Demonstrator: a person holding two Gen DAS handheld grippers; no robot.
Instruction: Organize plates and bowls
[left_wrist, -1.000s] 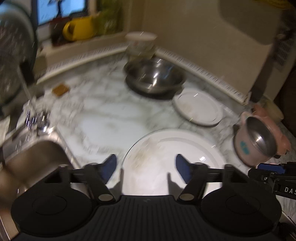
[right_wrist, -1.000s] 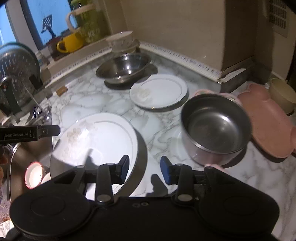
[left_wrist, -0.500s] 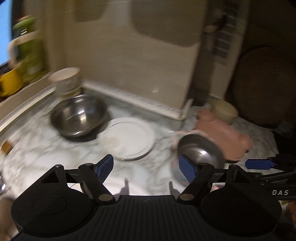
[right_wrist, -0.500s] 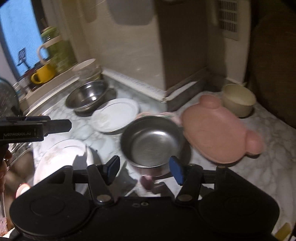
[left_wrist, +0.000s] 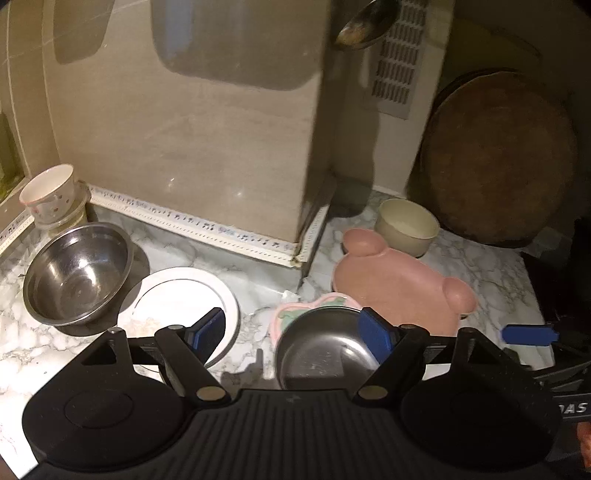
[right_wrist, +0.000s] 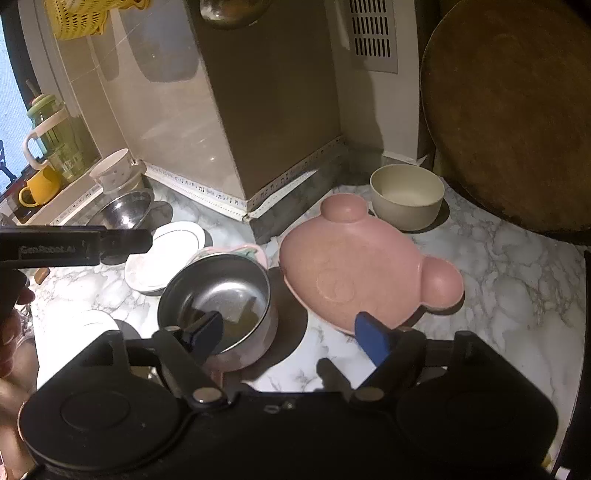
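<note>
Right view alone catches the yellow mug (right_wrist: 38, 186); pink bear plate (right_wrist: 354, 266) ears point up-right; left gripper (left_wrist: 293, 332) spread empty, right gripper (right_wrist: 291, 330) opening, empty.

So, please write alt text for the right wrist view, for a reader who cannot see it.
The right gripper, jaws opening and empty, hovers over a marble counter between a steel bowl and a pink bear-shaped plate. A beige bowl stands behind.

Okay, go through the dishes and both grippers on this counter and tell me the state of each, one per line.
left gripper: open, empty
right gripper: jaws opening, nothing held
steel pot: upright, empty
pink bear plate: face up, empty
beige bowl: upright, empty
steel bowl: upright, empty
white plate: flat, smeared
</note>
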